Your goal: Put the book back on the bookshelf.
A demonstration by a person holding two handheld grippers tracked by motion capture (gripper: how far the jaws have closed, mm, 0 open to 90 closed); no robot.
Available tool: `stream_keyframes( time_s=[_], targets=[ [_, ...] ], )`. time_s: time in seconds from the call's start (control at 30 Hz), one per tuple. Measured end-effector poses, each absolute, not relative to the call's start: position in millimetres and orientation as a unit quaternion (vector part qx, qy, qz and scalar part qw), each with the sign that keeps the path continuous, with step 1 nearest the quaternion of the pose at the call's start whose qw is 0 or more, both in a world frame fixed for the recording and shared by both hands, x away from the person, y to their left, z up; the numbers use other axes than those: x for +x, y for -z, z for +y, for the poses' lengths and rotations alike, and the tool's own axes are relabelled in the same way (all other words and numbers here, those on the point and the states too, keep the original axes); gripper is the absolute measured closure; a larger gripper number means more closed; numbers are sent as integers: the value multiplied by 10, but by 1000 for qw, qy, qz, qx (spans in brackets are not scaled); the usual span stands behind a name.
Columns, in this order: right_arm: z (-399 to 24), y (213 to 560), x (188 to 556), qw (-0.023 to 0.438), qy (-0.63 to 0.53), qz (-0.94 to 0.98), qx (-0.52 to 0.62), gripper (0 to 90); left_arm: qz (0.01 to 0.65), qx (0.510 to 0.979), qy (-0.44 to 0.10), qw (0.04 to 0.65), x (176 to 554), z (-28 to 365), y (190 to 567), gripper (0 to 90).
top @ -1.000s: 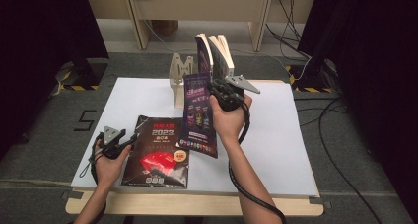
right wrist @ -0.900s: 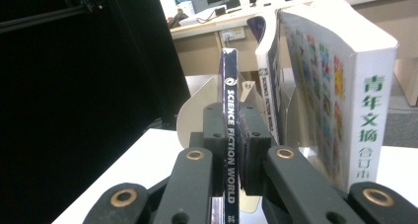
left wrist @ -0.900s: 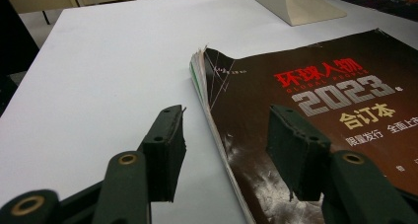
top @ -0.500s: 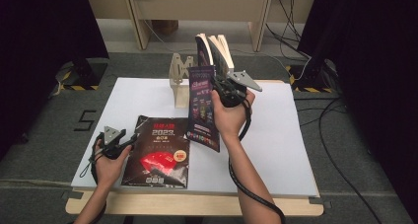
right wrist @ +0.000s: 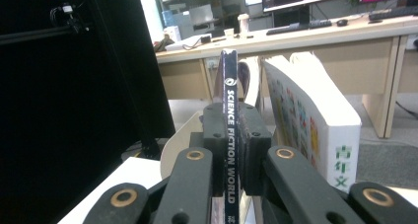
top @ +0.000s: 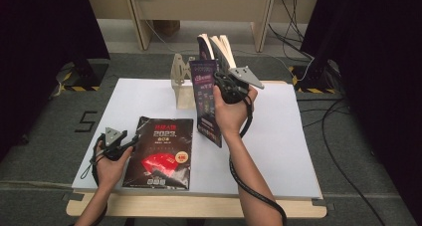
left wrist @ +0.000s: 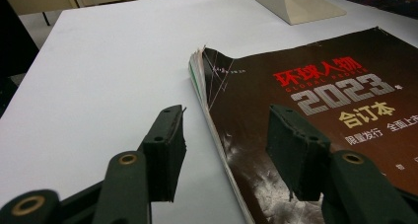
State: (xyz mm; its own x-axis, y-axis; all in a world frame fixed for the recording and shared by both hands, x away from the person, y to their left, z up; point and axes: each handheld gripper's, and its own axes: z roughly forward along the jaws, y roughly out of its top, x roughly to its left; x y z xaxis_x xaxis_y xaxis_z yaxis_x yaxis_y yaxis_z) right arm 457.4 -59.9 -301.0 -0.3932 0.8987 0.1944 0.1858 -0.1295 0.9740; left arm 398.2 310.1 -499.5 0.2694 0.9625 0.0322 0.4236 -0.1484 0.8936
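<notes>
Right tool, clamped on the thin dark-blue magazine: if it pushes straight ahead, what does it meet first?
Probably the thick white paperback book leaning in the pale stand, just past the dark-blue magazine that the right tool grips; depth is unclear, so the gap is hard to judge.

Magazine (right wrist: 230, 135) upright between right gripper (right wrist: 230, 157) fingers (right wrist: 214, 145) | thick book (right wrist: 315, 125) just right, behind | flat magazine (left wrist: 305, 115) edge between left gripper (left wrist: 226, 150) fingers (left wrist: 165, 152), on table (left wrist: 98, 86)
</notes>
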Motion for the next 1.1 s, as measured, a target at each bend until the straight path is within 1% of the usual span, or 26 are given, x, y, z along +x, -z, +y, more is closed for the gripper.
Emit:
stream_keyframes(
  time_s=[0.23,0.47,0.77,1.1],
  targets=[
    [-570,2931,4595,333,-594,575,453,851,507,683,-330,410,3983,3095,4997,482],
    [-508,2935,4653,351,-592,570,449,851,507,683,-329,410,3982,3096,4996,482],
    [-443,2950,4705,357,-592,567,449,851,506,684,-331,409,3981,3094,4996,483],
    [-398,2906,4797,375,-592,560,442,851,507,683,-329,410,3981,3097,4996,483]
  ],
)
